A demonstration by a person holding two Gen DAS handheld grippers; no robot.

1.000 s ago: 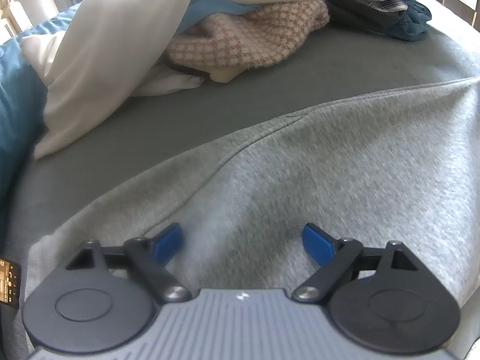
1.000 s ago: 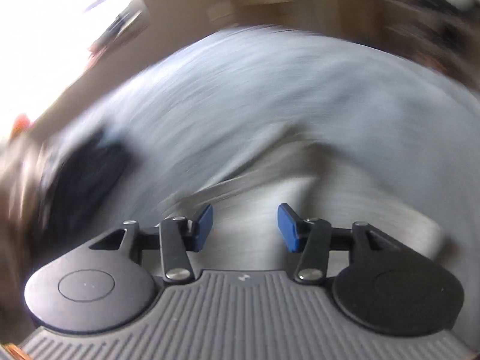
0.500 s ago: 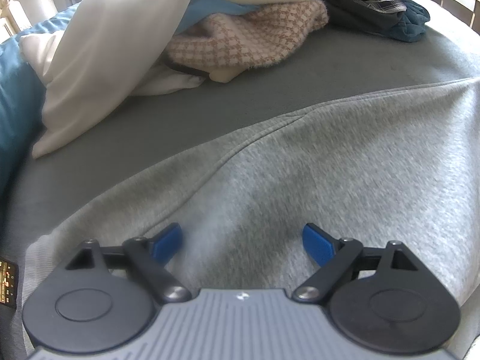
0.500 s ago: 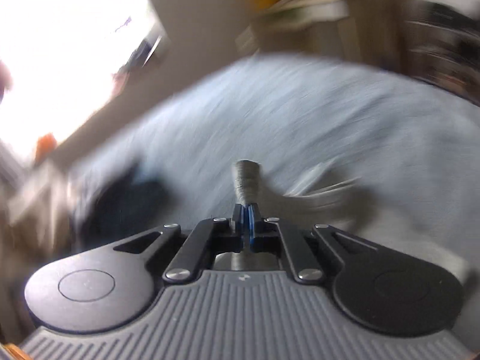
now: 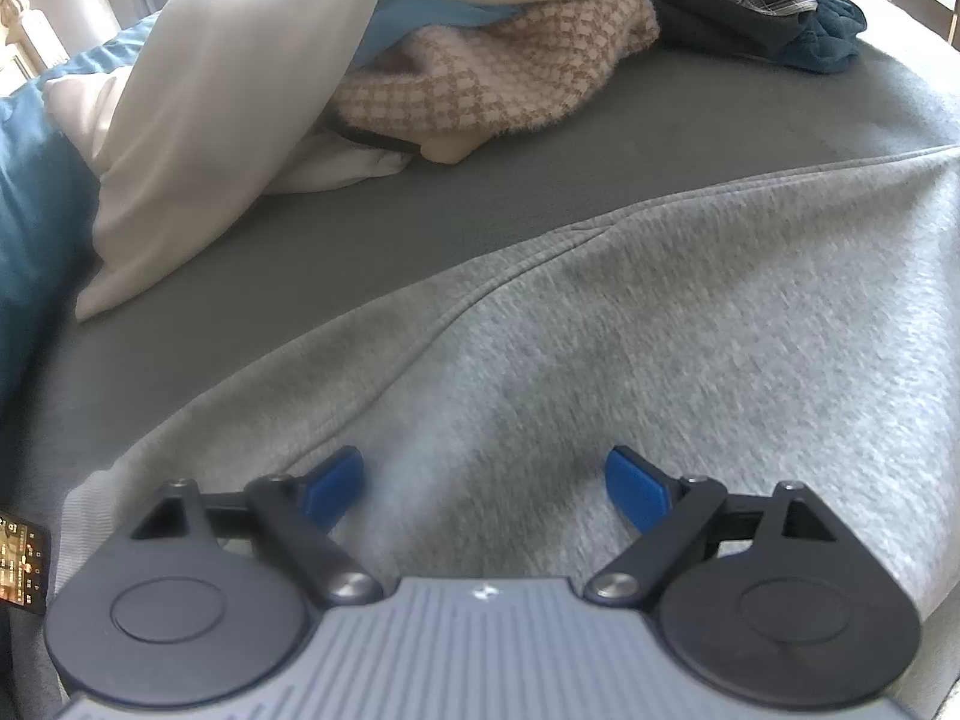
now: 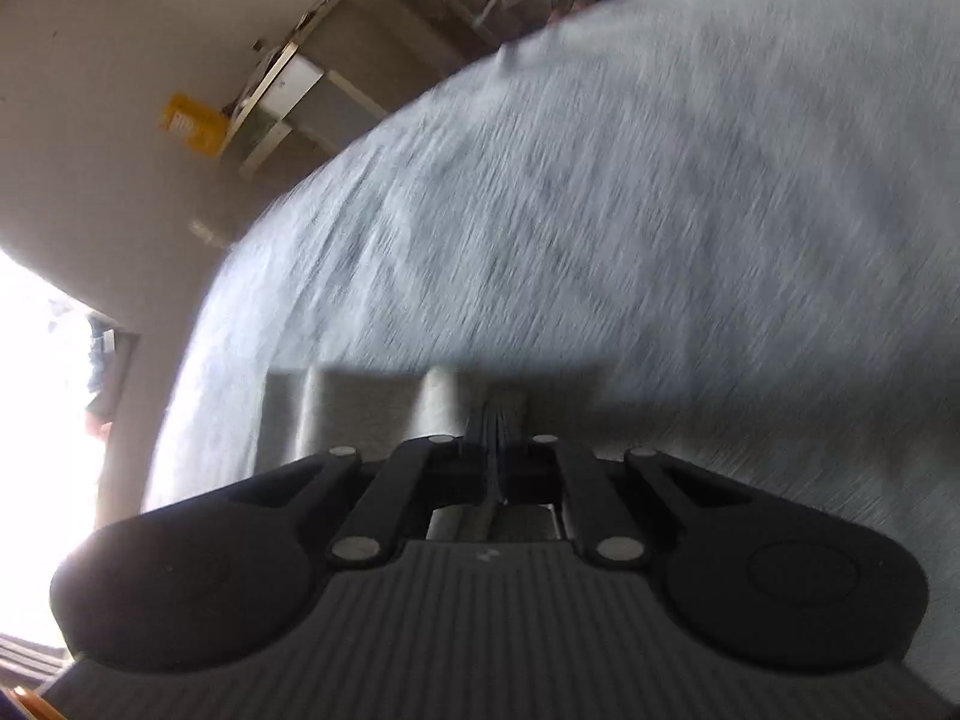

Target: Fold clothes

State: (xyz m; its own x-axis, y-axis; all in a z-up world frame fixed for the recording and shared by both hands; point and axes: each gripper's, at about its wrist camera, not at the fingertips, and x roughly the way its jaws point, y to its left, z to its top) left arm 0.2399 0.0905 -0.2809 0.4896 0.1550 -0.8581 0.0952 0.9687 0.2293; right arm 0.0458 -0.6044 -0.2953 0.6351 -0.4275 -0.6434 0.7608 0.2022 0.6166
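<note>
A light grey sweatshirt [image 5: 660, 330] lies spread on a grey bed [image 5: 372, 246]. Just above it near its ribbed hem hovers my left gripper [image 5: 483, 483], open, with nothing pinched between its blue pads. In the right wrist view, my right gripper [image 6: 497, 420] is shut on a ribbed grey edge of the sweatshirt [image 6: 372, 402], which bunches in folds around the closed jaws. Behind it the grey fabric [image 6: 600, 210] is blurred by motion and the view is rolled sideways.
A pile of clothes sits at the far side of the bed: white cloth [image 5: 228, 96], a pink checked knit [image 5: 492, 78], dark garments [image 5: 756, 6]. A teal pillow [image 5: 30, 228] lies left. A phone [image 5: 21, 564] rests at the bed's near left. Shelving [image 6: 312, 90] stands beyond.
My right gripper went from half open to shut on the sweatshirt's grey edge, then swept sideways and rolled with it. The left gripper stayed open in place.
</note>
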